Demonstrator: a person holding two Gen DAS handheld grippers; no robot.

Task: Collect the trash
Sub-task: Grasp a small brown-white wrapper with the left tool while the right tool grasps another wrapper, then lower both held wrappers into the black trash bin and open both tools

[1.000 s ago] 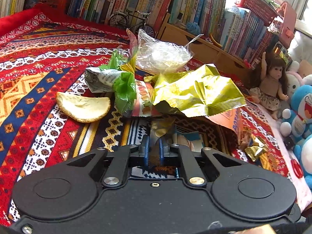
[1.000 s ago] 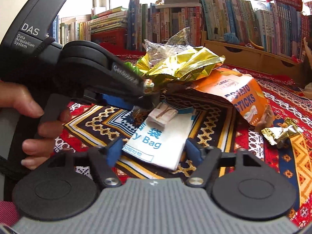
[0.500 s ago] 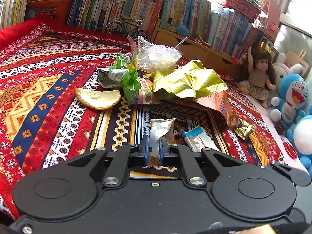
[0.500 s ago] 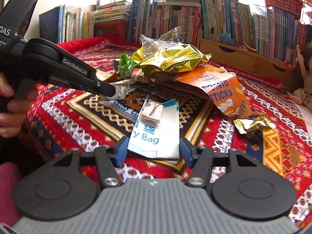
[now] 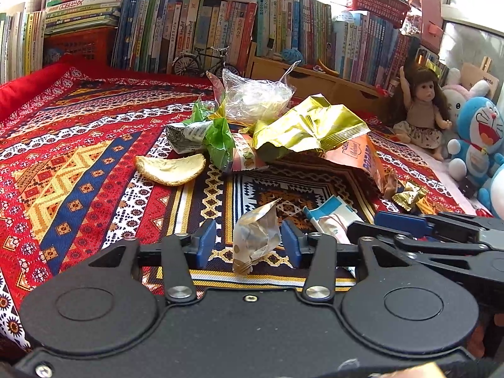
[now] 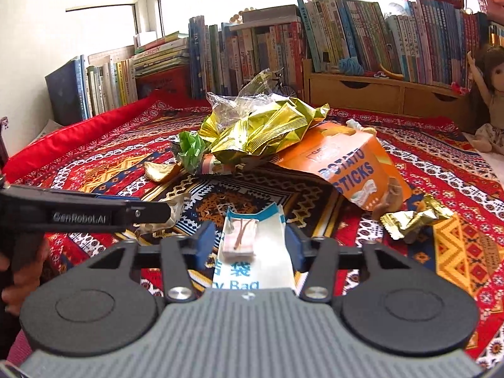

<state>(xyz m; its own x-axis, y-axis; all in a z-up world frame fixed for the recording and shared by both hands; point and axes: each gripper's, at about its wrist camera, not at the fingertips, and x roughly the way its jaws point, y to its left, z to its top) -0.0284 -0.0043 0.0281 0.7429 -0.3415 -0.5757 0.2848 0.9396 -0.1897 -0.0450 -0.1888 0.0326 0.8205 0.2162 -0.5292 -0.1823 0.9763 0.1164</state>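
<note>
My left gripper (image 5: 248, 242) is low over the dark patterned mat (image 5: 315, 186), its jaws opening. A crumpled silver wrapper (image 5: 256, 236) stands between the blue pads with a gap on each side. My right gripper (image 6: 249, 242) is closing on a white and blue paper bag (image 6: 267, 252). Both pads touch the bag's edges and its top bows. A small folded packet (image 6: 239, 236) lies on the bag. Behind is the trash pile: a gold foil bag (image 5: 308, 129), a clear plastic bag (image 5: 255, 97), a green wrapper (image 5: 220, 141) and an orange potato sticks box (image 6: 346, 163).
A fruit peel (image 5: 170, 170) lies left of the pile and a small gold candy wrapper (image 6: 412, 217) to its right. All of it rests on a red patterned blanket (image 5: 78, 145). Bookshelves (image 5: 204, 31) line the back. A doll (image 5: 422, 110) and a blue plush toy (image 5: 478, 138) sit at the right.
My left gripper drew back from the pile with the silver wrapper pinched, then spread its jaws and let it go. My right gripper's jaws narrowed onto the white bag.
</note>
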